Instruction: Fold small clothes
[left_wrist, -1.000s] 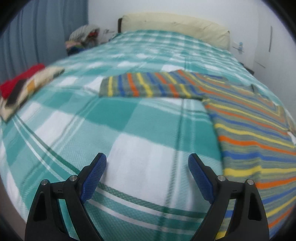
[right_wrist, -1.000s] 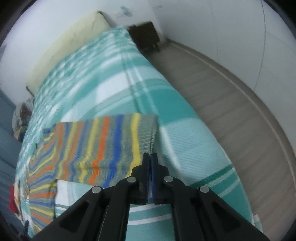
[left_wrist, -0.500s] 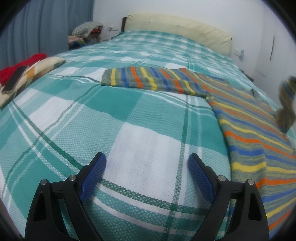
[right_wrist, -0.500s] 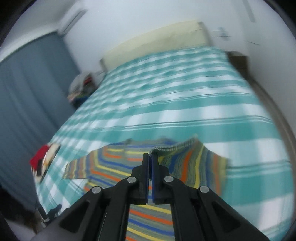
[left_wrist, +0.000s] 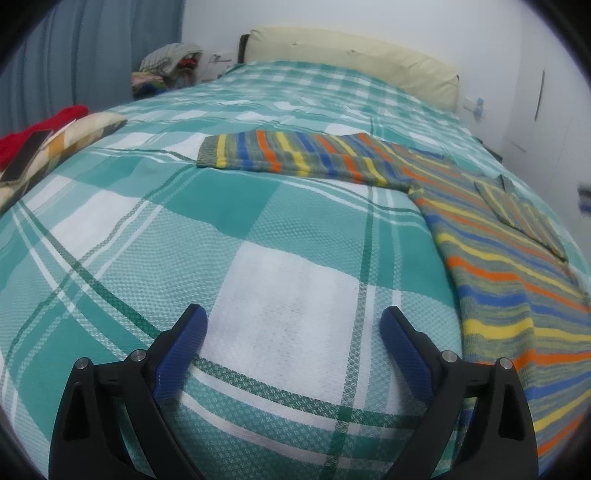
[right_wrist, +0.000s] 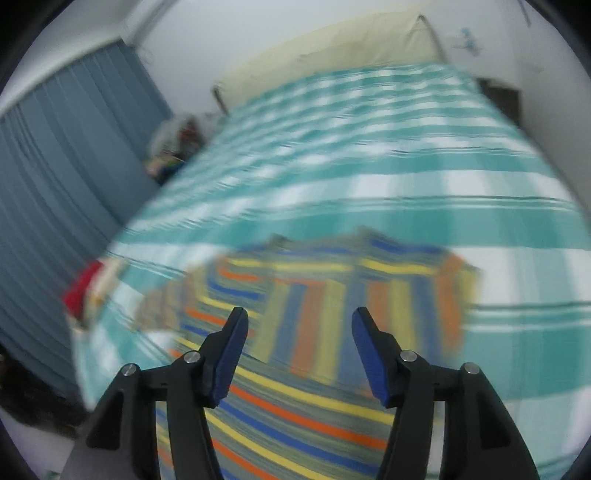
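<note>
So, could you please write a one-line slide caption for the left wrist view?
Open left hand-held gripper over a teal plaid bedspread, beside a striped sweater with one sleeve spread out.

So the striped sweater (left_wrist: 509, 280) is lying flat on the bed (left_wrist: 258, 206), grey knit with orange, yellow and blue stripes. One sleeve (left_wrist: 291, 157) sticks straight out to the side across the checked cover. The other sleeve (left_wrist: 517, 208) is folded in, lying on top of the body. The right wrist view is too blurry for details.
</note>
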